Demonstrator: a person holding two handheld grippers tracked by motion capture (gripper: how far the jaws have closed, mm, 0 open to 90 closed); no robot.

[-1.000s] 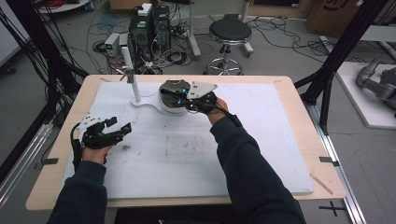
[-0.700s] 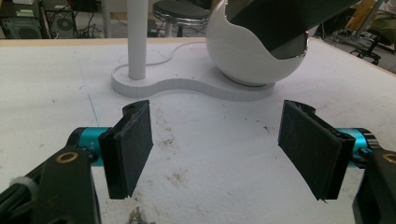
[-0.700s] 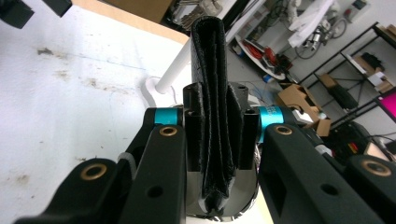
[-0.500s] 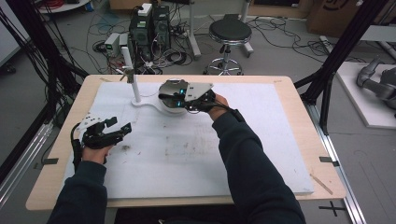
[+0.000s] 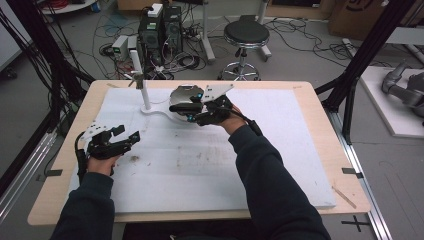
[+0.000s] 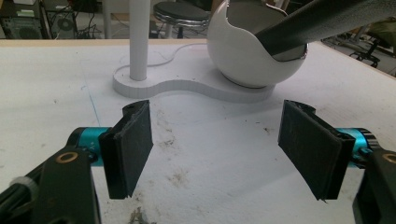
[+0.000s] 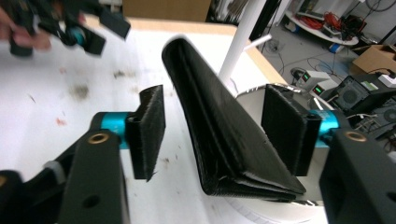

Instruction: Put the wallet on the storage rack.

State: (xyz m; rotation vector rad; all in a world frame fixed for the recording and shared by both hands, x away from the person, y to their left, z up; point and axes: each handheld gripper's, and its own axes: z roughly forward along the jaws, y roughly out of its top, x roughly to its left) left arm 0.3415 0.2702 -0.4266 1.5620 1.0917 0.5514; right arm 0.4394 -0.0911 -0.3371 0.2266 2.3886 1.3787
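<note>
1. Right gripper [image 5: 186,111] sits at the bowl [image 5: 181,94], near the middle of the worktop's far edge. Its jaws have just been opening.
2. In the right gripper view a folded black wallet [image 7: 224,126] stands tilted between the two pads. There is a gap on each side, so neither pad presses on it.
3. The wallet's lower end rests in the white bowl [image 7: 280,205]; its upper end leans out over the rim. In the left gripper view the same wallet [image 6: 322,21] pokes up at a slant from the bowl [image 6: 243,51].
4. The bowl stands on a flat white base [image 6: 196,88] shared with an upright white post [image 5: 142,85]. The post is just to the left of the bowl, toward the far left corner.
5. Left gripper [image 5: 126,136] is near the worktop's left edge, well apart from the bowl. Jaws wide open, nothing between them; the left gripper view shows bare mat [image 6: 210,158] between the pads.
6. A white mat [image 5: 300,165] covers most of the worktop, with brown specks and smudges near the left gripper.
</note>
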